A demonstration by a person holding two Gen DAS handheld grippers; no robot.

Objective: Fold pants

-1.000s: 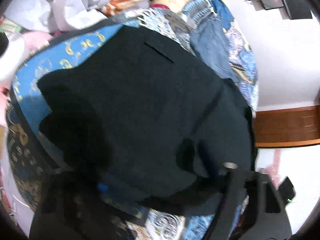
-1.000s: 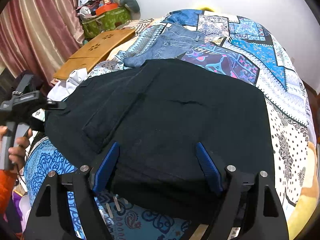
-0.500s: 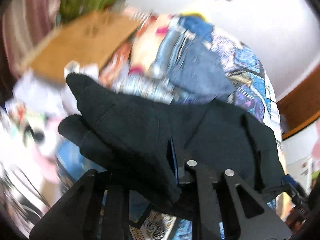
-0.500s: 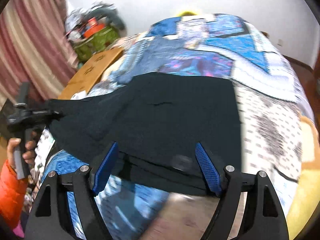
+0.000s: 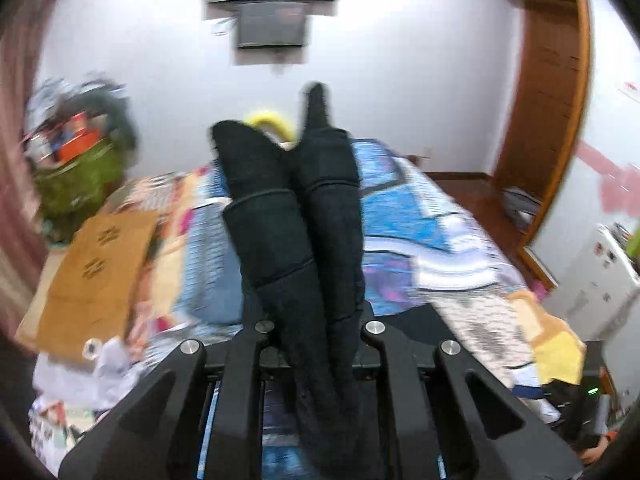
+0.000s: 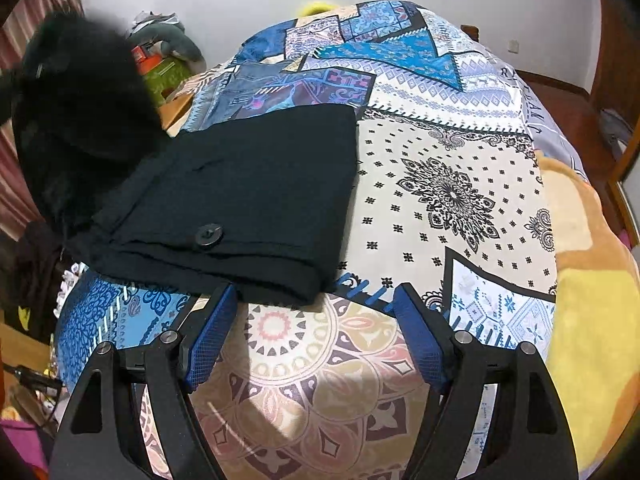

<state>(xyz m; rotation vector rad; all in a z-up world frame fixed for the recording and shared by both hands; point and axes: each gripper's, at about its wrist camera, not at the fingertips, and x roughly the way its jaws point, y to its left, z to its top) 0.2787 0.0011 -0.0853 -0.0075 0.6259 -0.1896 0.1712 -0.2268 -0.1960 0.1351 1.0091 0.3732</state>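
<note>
Left gripper (image 5: 316, 324) is clenching the black pants (image 6: 240, 196) above the bed (image 6: 440, 200); right gripper (image 6: 316, 332) is hanging released beside them.

My bed (image 6: 452, 208), under a patchwork cover, carries the folded black pants (image 6: 248, 196) near its left edge, with perhaps jeans (image 6: 256, 80) beyond.

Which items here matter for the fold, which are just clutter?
In play: black pants; left tool, shut on their lifted end; right tool, open; bedspread.

Clutter: jeans, cardboard, green bag, yellow blanket.
</note>
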